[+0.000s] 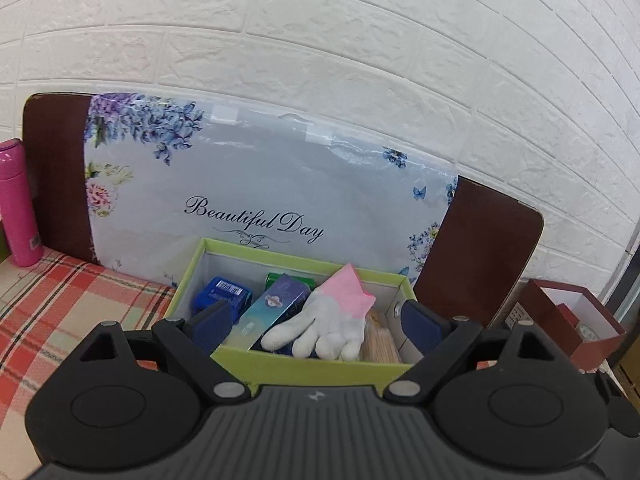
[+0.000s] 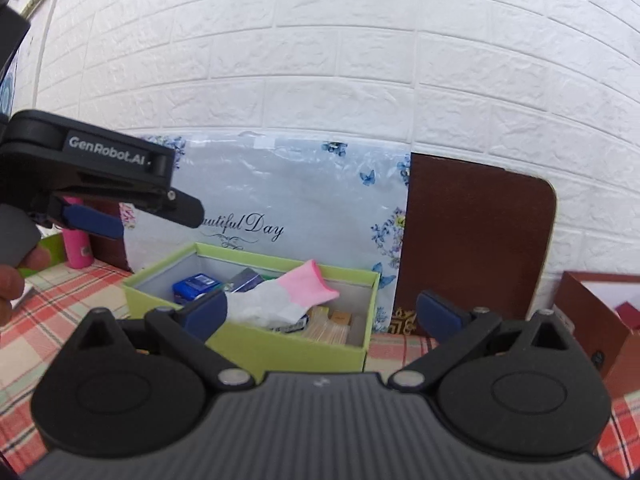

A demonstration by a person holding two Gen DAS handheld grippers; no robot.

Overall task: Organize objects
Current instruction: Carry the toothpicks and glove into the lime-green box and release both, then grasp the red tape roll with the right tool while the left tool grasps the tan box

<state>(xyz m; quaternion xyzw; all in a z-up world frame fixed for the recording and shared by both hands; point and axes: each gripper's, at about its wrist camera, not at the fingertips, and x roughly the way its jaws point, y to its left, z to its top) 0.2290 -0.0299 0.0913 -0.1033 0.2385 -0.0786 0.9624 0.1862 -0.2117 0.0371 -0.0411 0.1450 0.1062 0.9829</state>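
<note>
A light green open box (image 1: 188,276) (image 2: 256,346) sits on the plaid tablecloth. Inside lie a white glove with a pink cuff (image 1: 324,320) (image 2: 288,294), a teal and purple carton (image 1: 272,312), a blue box (image 1: 222,294) (image 2: 194,286), a green packet (image 1: 292,280) and wooden sticks (image 1: 380,340) (image 2: 324,330). My left gripper (image 1: 318,326) is open and empty, its fingers spread just above the box's near side. It also shows at the left of the right wrist view (image 2: 96,220). My right gripper (image 2: 320,316) is open and empty in front of the box.
A floral "Beautiful Day" packet (image 1: 260,184) (image 2: 288,204) leans on a brown board (image 1: 480,252) (image 2: 476,240) against the white brick wall. A pink bottle (image 1: 16,204) (image 2: 78,250) stands at the left. A red-brown open box (image 1: 576,320) (image 2: 592,308) stands at the right.
</note>
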